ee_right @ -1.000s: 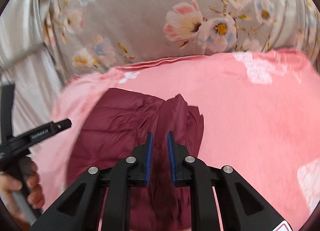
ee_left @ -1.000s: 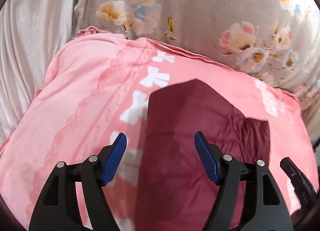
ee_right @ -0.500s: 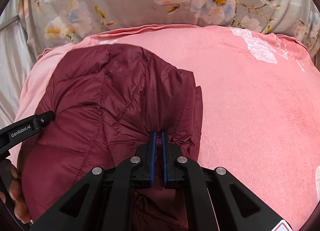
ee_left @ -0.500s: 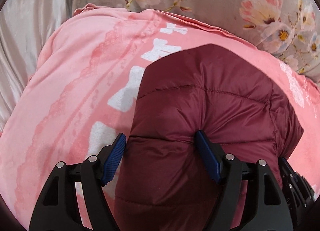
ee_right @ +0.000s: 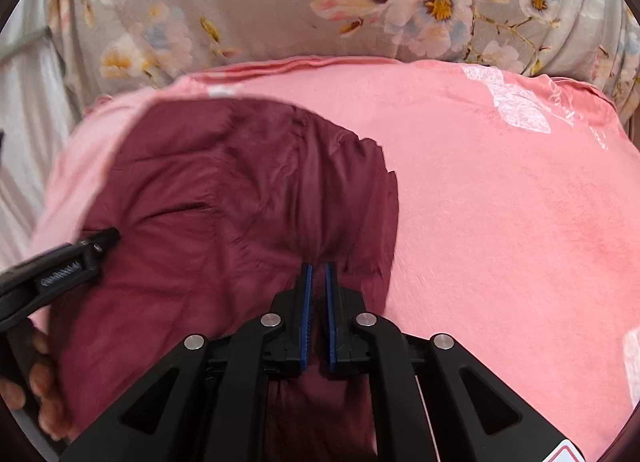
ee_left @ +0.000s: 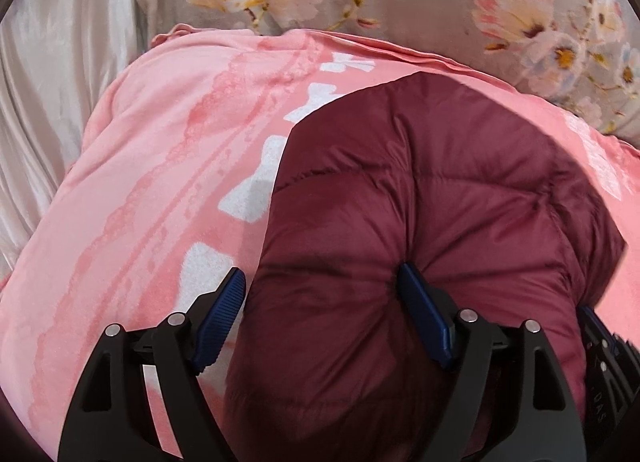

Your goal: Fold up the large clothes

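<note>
The right gripper [ee_right: 317, 286] is clamped on a fold of the jacket [ee_right: 224, 214]; its two blue-padded fingers stand nearly together with the maroon fabric pinched between them. The left gripper [ee_left: 320, 302] stands with its fingers spread wide. The quilted bulk of the jacket [ee_left: 420, 202] fills the gap between them. The right finger pad [ee_left: 424, 318] presses into a seam of the jacket, and the left finger pad [ee_left: 220, 318] sits just beside the jacket's left edge, over the blanket [ee_left: 160, 182]. Whether the left gripper actually grips the fabric cannot be told.

The jacket is a maroon, quilted, puffy garment. It lies bunched on the pink blanket, toward the blanket's near-left part as seen in the right wrist view, with its far edge close to the blanket's far edge. The right part of the blanket [ee_right: 500, 222] is bare pink fabric with white printed patches.

Beyond the far edge of the blanket lies a grey floral sheet [ee_right: 280, 14]. A pale satin cloth [ee_left: 52, 74] lies along the blanket's left edge.

In the right wrist view, the left gripper's body [ee_right: 60, 274] appears at the left edge, touching the jacket, with the person's hand [ee_right: 40, 386] below it.
</note>
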A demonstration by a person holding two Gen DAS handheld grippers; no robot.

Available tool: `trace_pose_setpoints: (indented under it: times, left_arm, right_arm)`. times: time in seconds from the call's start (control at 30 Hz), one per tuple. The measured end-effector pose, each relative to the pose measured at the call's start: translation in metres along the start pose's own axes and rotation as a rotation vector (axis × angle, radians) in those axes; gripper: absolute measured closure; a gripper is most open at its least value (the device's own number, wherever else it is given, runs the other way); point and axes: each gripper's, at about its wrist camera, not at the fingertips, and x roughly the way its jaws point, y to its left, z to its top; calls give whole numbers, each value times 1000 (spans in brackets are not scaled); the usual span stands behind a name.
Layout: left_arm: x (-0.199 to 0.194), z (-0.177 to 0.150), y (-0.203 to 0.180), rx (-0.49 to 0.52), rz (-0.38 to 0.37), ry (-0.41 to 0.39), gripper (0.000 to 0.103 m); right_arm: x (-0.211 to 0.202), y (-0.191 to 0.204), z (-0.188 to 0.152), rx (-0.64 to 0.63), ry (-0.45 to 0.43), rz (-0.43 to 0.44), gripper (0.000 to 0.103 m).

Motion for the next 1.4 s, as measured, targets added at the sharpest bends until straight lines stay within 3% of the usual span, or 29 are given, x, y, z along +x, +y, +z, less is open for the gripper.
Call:
trace_pose_setpoints:
  times: [0.2,0.4,0.73,0.8,0.87,1.03,1.4]
  left_arm:
    - [-58,-34,21,14,-40,15,30]
    - [-78,-82,30,-15,-74,82,29]
    - [-107,-134,24,-69,-122,57,29]
    - [-110,-149,15,-57,-102,39,28]
    - [-112,-160,7,-47,-88,21,28]
    - [-114,-183,-6,-33,-51,0,23]
    - [-132,-192,-14,2,45,-119,23]
  right_arm:
    - [-54,-6,-39,-14,62,40,94]
    - [-45,-3,-64,-24,109,27,94]
    - [-98,-8,-106,-89,8,12,89]
    - [-104,-9,-117,-102,-8,3,83]
    - [-110,-10,-122,-102,-27,9,70]
    - [-121,-6,-130,-144,-86,-23,56]
    - [-115,-1,-142,-149,-55,-49,55]
